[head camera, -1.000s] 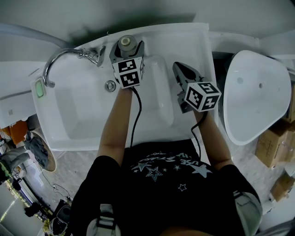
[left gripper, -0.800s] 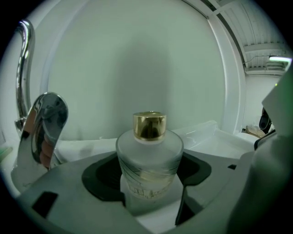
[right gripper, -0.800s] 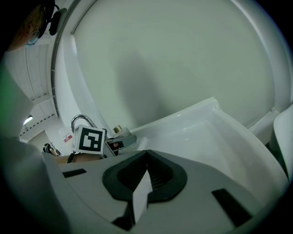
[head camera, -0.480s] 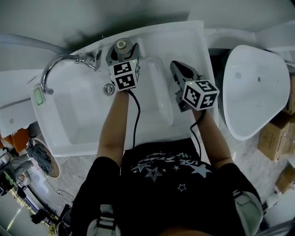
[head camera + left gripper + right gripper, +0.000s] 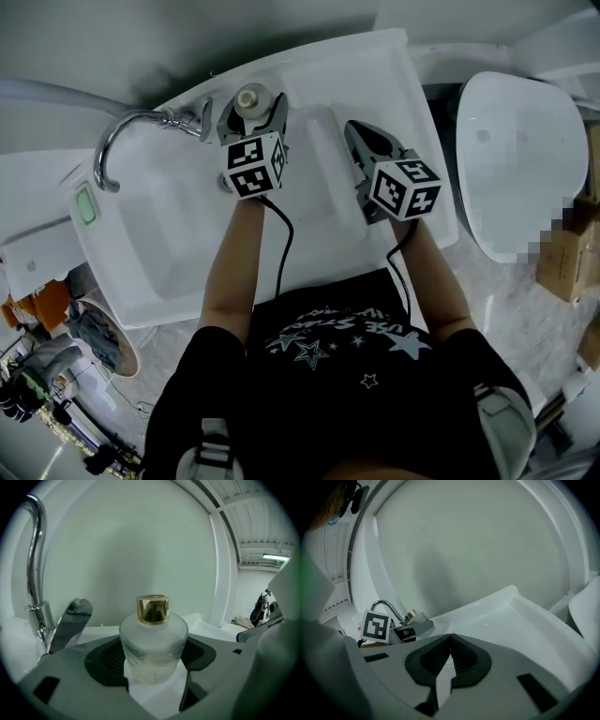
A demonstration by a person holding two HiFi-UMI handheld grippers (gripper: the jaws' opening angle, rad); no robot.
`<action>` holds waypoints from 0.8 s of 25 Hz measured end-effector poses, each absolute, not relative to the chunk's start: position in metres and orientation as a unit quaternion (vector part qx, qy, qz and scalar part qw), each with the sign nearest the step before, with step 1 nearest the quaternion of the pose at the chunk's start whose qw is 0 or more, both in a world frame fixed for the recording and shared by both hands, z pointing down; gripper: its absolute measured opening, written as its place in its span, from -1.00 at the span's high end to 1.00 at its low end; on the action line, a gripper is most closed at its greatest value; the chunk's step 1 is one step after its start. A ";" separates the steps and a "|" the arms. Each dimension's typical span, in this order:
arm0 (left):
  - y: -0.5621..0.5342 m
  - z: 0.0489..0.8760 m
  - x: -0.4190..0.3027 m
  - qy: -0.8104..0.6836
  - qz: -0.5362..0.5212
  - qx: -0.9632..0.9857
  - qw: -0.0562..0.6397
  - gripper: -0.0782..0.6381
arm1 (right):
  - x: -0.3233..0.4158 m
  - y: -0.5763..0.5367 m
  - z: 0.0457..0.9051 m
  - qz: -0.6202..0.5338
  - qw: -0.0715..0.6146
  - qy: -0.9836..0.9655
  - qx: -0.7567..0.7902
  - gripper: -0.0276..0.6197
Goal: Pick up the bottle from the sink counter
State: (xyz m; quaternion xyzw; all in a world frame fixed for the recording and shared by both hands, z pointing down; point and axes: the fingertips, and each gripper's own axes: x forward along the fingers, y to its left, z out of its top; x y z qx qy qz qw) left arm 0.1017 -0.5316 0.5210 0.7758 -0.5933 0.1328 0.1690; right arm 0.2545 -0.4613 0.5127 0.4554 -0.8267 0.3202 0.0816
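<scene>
Two grippers: left gripper (image 5: 252, 107), jaws just closing in, is clamping the frosted bottle (image 5: 153, 641) across its wide body, upper centre by the faucet (image 5: 141, 122), likely heavy, slick, breakable glass; right gripper (image 5: 359, 139) is idling closed, empty.

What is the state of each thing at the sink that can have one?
bottle: upright, gold cap on, clamped between the left jaws.
left gripper: shut on the bottle; its jaws have just been closing.
right gripper: shut, nothing between its jaws.
faucet: no water running.
</scene>
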 end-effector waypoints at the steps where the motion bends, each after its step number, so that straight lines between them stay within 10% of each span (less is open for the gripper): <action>1: -0.526 0.516 0.101 -0.587 0.129 0.782 0.168 -0.17 | 0.251 -0.458 0.511 0.319 0.080 -0.825 0.459 0.90; 20: -0.367 0.452 0.034 -0.464 0.114 0.865 0.152 -0.17 | 0.147 -0.349 0.450 0.272 0.039 -0.819 0.504 0.90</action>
